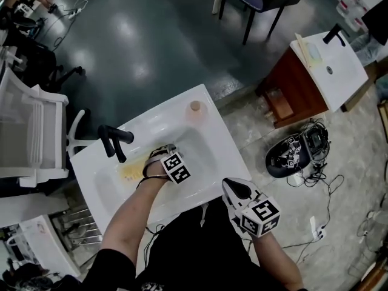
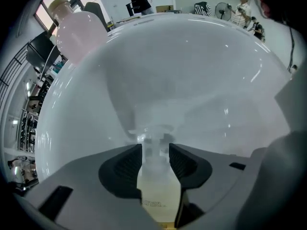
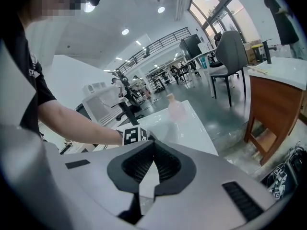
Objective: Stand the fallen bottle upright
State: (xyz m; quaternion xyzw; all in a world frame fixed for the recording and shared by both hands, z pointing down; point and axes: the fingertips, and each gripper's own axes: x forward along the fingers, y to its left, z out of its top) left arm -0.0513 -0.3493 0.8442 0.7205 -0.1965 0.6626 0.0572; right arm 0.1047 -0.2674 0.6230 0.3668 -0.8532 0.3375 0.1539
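Left gripper (image 2: 155, 150): pointed steeply down into the white sink basin (image 1: 213, 157), jaws apart either side of the neck of the fallen clear bottle (image 2: 158, 191) of yellowish liquid, which lies on the basin floor. Right gripper (image 3: 153, 145): jaws together, empty, near right of the sink. A pink bottle (image 1: 195, 109) stands upright on the far rim.

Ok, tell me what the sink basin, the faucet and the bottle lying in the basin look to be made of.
Sink basin: glossy white, likely ceramic or resin; bright glints run across it. Faucet: matte black, probably coated metal; no shine. Fallen bottle: clear plastic, probably; yellowish liquid shows through its wall.
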